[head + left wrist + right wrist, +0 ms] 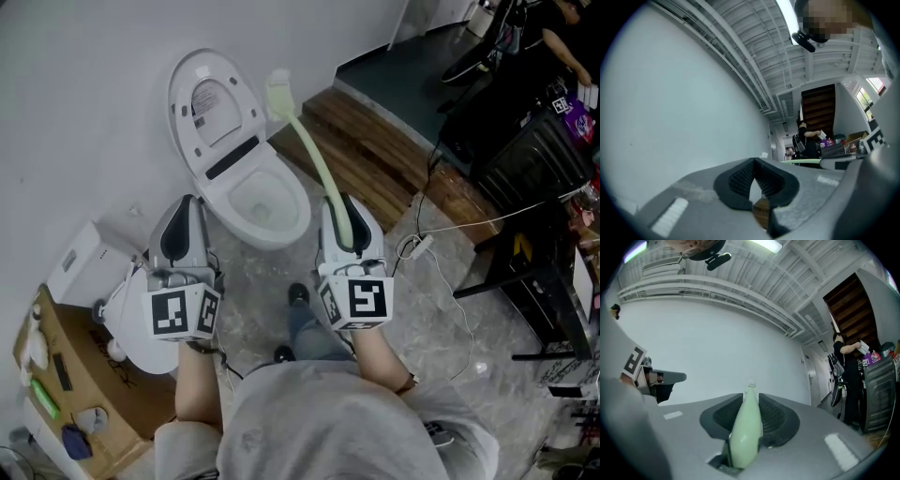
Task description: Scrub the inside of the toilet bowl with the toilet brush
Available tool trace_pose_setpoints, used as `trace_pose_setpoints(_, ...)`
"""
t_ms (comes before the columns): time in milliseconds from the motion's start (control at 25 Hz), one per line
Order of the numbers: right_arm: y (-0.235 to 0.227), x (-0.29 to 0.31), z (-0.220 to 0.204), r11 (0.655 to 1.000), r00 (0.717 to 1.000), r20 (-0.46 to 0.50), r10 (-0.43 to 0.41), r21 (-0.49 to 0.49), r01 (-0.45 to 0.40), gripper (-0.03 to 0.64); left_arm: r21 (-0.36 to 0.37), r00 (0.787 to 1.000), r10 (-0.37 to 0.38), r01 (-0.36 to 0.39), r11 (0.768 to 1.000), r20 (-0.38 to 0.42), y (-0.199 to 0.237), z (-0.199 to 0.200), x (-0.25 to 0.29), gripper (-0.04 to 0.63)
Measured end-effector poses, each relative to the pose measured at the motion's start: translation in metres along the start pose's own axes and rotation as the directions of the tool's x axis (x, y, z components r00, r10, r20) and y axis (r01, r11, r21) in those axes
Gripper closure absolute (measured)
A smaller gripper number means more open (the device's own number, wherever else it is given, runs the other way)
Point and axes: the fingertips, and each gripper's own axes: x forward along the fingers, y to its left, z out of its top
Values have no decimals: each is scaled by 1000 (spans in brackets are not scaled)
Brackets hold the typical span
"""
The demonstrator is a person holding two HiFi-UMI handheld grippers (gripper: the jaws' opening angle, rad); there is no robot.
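The white toilet has its lid (214,111) up, and its open bowl (261,203) lies just ahead of me. My right gripper (343,217) is shut on the handle of the pale green toilet brush (314,155). The handle slants up and away. Its head (278,90) hangs in the air by the wall, to the right of the lid and outside the bowl. In the right gripper view the green handle (745,427) is clamped between the dark pads. My left gripper (183,223) hovers left of the bowl, and its pads (740,180) are together with nothing between them.
A wooden step (384,164) runs to the right of the toilet. A white cable with a plug (418,246) crosses the stone floor. A white round bin (136,323), a white box (82,262) and a cardboard box (70,398) sit at the left. Dark racks (544,178) stand at the right.
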Motion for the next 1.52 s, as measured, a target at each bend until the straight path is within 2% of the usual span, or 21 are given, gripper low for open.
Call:
trace_pose_setpoints(560, -24, 144, -6, 995, 995, 18, 98, -2, -98, 512, 15, 996, 88, -88, 996, 18, 47, -7, 113, 591)
trace_pose_setpoints(1080, -59, 238, -28, 984, 984, 4, 179, -11, -178, 511, 32, 991, 133, -133, 991, 21, 55, -33, 205, 591)
trace_pose_setpoints(1520, -56, 272, -97, 974, 965, -138, 225, 6, -227, 512, 16, 987, 151, -150, 989, -62, 70, -85, 231, 591)
